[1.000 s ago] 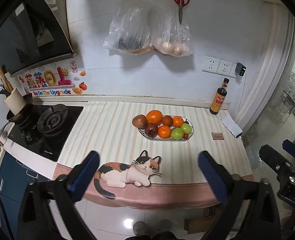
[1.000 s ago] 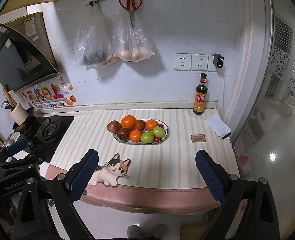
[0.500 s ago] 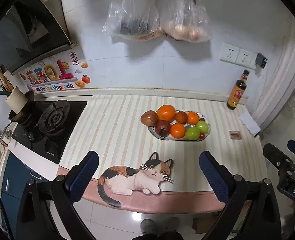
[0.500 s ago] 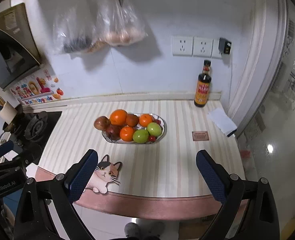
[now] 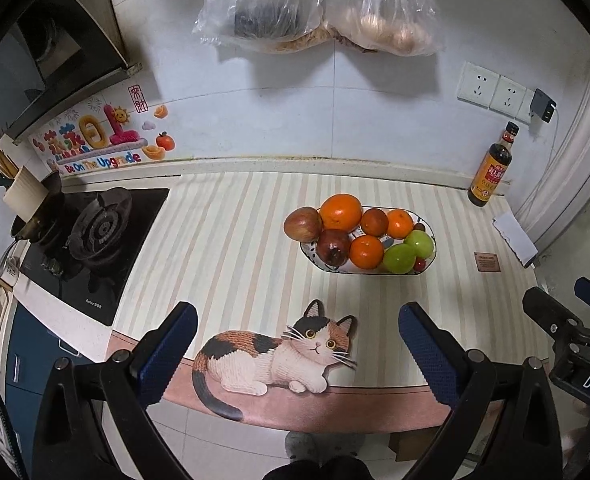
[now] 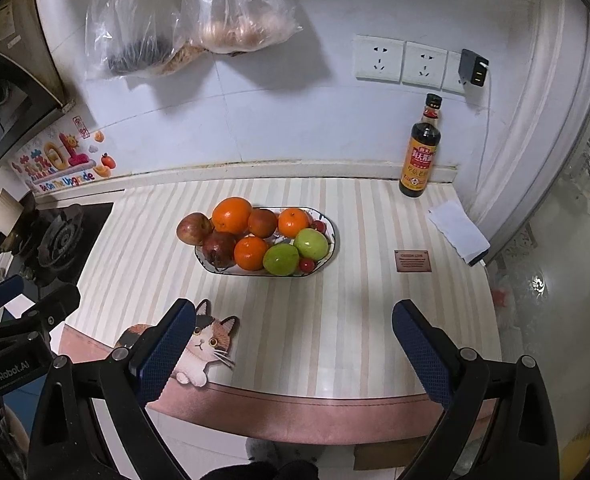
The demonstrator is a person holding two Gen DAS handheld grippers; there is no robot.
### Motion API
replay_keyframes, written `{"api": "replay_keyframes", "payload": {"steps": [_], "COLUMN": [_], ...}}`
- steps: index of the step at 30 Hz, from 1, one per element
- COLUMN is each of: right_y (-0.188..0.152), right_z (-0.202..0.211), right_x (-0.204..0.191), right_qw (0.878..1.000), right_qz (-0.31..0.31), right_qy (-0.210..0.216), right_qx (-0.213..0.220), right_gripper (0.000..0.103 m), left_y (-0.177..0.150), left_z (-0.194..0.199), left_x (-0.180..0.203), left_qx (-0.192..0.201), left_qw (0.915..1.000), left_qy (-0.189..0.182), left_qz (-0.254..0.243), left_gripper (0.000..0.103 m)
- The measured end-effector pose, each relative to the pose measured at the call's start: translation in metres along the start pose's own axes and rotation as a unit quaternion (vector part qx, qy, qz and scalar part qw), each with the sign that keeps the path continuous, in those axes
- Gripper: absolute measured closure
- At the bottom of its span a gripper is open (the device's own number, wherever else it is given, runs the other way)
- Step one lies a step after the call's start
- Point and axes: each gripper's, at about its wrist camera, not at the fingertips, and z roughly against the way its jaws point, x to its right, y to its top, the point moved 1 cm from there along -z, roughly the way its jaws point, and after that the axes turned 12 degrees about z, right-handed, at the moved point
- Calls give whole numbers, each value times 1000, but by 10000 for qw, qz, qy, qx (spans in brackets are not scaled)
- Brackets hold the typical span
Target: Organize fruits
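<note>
— Two tools, and how do they stand?
— Both hang over the near edge of the table with nothing between their fingers. The left tool [image 5: 297, 344] has its jaws wide apart, the blue ribbed pads [image 5: 167, 354] at 7 and 5 o'clock of its view. The right tool [image 6: 293, 342] is spread just the same.

— Where is the fruit?
— In an oval plate [image 6: 330, 249] with a dark rim, on the striped table [image 6: 359, 312], well apart from both tools. In the right view it sits at about 11 o'clock from the middle; in the left view, at 1 o'clock.

— What lies in it?
— Round, smooth things, heaped and touching. A big orange [image 6: 231, 214] at the back, a red apple [image 6: 193, 228] hanging over the plate's 9 o'clock end, a dull dark pomegranate [image 6: 219, 249], two glossy green apples [image 6: 281, 259] toward 4 o'clock, and a small red tomato [image 6: 306, 265] at the front rim.

— Anything else on the table?
— A flat cat picture [image 5: 279, 354] at the near edge, a dark glass bottle [image 6: 421, 152] with a yellow label at 2 o'clock by the wall, and a black stove [image 5: 95, 240] at 9 o'clock.
</note>
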Motion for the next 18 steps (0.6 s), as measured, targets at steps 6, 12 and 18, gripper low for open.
{"api": "replay_keyframes", "payload": {"steps": [6,12,18], "right_y": [3,2,0], "right_z": [-3,-5,-6], "right_x": [-5,-6,-6], "right_qw": [10000,10000,9999], "right_qz": [48,33,10], "right_qy": [-6,-30,-22], "right_qx": [-30,-66,-104], "right_gripper": [2,2,2], "left_y": [2,2,2], "left_z": [-3,-4,-4], "left_x": [0,0,0], "left_qx": [-10,-43,-42], "left_qw": [10000,10000,10000], "left_qy": [-12,-23,-25], "left_qz": [-22,-30,-48], "left_gripper": [0,0,0]}}
